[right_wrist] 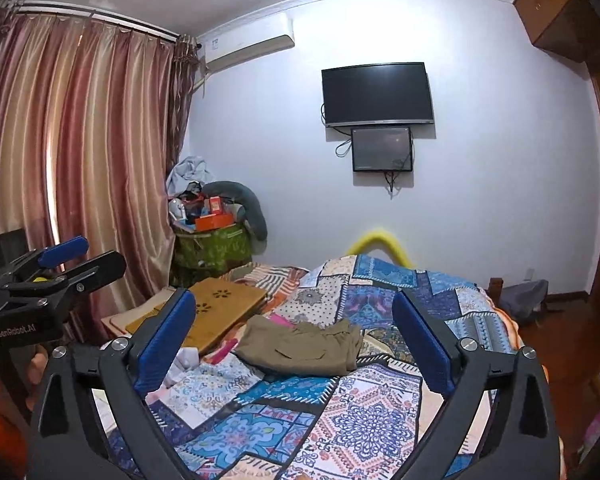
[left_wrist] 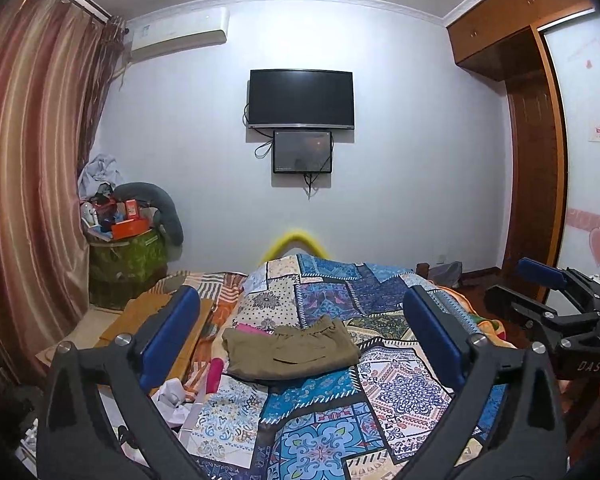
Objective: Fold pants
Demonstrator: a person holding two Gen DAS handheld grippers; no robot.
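Blue-padded fingers (left_wrist: 172, 332) of the left gripper (left_wrist: 300, 332) fill the bottom of the left wrist view, and its jaws stand wide apart with nothing between them. Both grippers are released and hold nothing; the right gripper (right_wrist: 296, 340) is spread just as wide in its own view. Each gripper also shows at the edge of the other camera's picture, so they are side by side above the near end of the bed.

The pants (left_wrist: 292, 350), olive-brown, lie folded into a compact rectangle on the patchwork bedspread (left_wrist: 380, 392), ahead of both grippers and touched by neither. The elastic waistband is at the far side of the bundle, and a pocket slit shows on the top layer. A pink item (left_wrist: 252, 328) peeks out just beyond the pants, and another pink piece (left_wrist: 215, 374) lies near their left edge.

A wooden lap board (right_wrist: 220, 308) rests to the left on the bed. In the corner by the curtain (right_wrist: 80, 168) stands a green patterned bin (right_wrist: 212, 248). It is filled over the rim: an orange box (right_wrist: 214, 222), a red box and small things that cannot be identified lie on top. A grey curved pillow (right_wrist: 248, 200) hangs over its right side, and pale cloth (right_wrist: 188, 172) is heaped behind it.

Two dark screens (left_wrist: 302, 98) hang on the far wall, the smaller under the larger.
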